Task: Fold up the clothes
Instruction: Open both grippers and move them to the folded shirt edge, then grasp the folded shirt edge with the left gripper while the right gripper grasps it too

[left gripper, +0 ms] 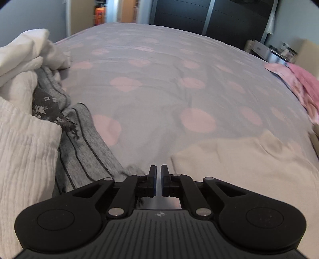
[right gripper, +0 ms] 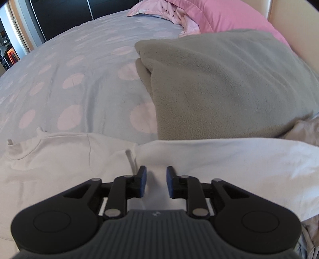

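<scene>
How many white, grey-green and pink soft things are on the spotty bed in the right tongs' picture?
White cotton top: 1
Grey-green folded fleece: 1
Pink: 2, a plain pink pillow and a pale patterned pink pillow
Total: 4

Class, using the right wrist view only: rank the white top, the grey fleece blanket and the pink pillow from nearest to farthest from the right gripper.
1. White top: directly under the right gripper, spread across the foreground.
2. Grey fleece blanket: folded, just beyond the top, on the right.
3. Pink pillow: farthest, at the upper right behind the blanket.
</scene>
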`<state>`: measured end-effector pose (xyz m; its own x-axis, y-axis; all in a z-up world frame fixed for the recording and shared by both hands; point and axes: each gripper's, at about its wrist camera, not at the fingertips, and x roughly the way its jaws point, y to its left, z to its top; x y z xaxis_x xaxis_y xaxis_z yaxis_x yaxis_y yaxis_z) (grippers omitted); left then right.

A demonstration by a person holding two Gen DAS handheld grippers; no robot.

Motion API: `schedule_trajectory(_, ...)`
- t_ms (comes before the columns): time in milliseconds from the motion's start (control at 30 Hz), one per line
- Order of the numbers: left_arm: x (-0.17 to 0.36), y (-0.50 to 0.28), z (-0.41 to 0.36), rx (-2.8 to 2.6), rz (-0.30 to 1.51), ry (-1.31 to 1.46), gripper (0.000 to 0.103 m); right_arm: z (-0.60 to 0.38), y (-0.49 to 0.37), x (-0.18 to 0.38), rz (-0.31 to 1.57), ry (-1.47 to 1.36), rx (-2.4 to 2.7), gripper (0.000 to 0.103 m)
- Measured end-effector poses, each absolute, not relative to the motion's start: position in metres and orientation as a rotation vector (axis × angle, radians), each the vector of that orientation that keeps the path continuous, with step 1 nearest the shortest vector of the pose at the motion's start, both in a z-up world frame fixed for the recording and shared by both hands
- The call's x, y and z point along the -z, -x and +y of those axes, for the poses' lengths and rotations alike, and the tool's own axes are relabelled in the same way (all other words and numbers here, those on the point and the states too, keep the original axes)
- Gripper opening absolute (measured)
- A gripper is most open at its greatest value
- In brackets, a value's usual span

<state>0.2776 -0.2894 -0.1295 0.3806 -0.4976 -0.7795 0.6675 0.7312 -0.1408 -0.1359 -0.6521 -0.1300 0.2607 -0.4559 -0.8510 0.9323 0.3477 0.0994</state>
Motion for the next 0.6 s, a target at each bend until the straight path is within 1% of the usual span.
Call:
schedule_trajectory(33,0.128,-0.273,-0.286,0.777,0.92,-0.217,0.009,-0.651,0.136,0.129,0.834,-0.696,1.045,0.025)
schedule_trajectory(167,0.13,-0.255,-0.277,0.864,0.975,-0.225,0.022,-0.641,0.133,0.126,0.861,-0.687,1.028,0.026)
schedule_trajectory(200,0.131,-0.251,-0.275,0.883,0.993,-0.22,0.028,-0.638,0.134,0.125,0.865,-0.688,1.02,0.026)
schedule_trajectory(233,0.133,-0.248,-0.274,0.894,1.0,-0.211,0.031,-0.635,0.135,0.125,0.866,-0.695,1.013,0.027)
schedule_trajectory(367,0.133,-0.238,-0.272,0.891,0.996,-0.204,0.032,-0.629,0.146,0.122,0.839,-0.756,0.979,0.028)
schedule_trajectory(500,0.128,-0.223,-0.274,0.907,0.95,-0.262,0.032,-0.628,0.159,0.116,0.786,-0.823,0.943,0.028)
schedule_trajectory(567,0.127,-0.215,-0.273,0.921,0.927,-0.29,0.034,-0.628,0.162,0.116,0.77,-0.853,0.923,0.028)
schedule_trajectory(600,0.126,-0.211,-0.273,0.931,0.916,-0.308,0.038,-0.629,0.163,0.117,0.768,-0.862,0.914,0.028)
